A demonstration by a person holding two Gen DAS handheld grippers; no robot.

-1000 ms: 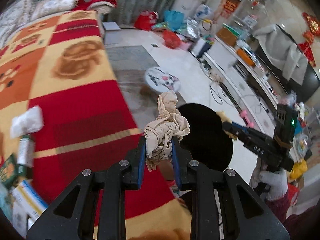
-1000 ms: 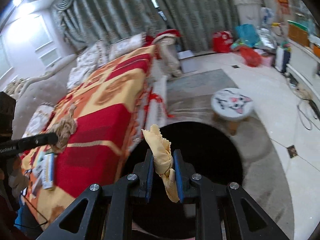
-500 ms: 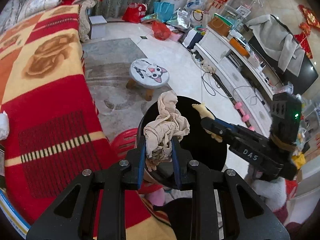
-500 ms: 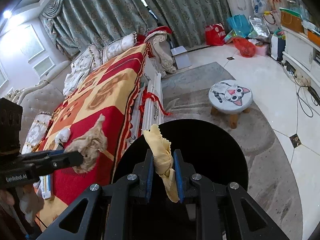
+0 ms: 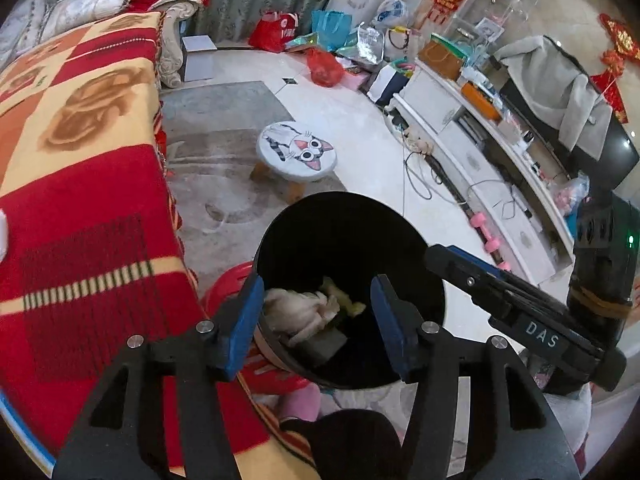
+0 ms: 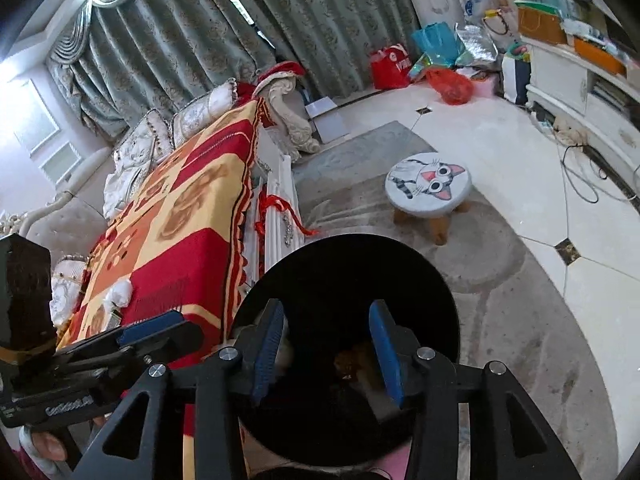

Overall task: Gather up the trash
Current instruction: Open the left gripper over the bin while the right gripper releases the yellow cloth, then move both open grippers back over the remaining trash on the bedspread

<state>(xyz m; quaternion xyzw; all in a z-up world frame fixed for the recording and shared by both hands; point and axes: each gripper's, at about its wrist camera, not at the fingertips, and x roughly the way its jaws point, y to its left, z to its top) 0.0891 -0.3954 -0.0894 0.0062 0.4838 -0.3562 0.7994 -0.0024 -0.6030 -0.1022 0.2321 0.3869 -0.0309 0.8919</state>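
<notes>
A black round trash bin stands on the floor beside the sofa; it also shows in the right wrist view. Inside it lie a crumpled beige tissue and a yellowish wrapper. My left gripper is open and empty just above the bin's mouth. My right gripper is open and empty over the bin too; it shows from the side in the left wrist view. More white trash lies on the sofa blanket.
A red, orange and yellow blanket covers the sofa at left. A cat-face stool stands beyond the bin. A red plastic stool is beside the bin. A white cabinet with cables and bags lines the right.
Both grippers moved over the bin and opened. The beige tissue dropped from the left and the yellow wrapper from the right; both now lie inside the bin.
</notes>
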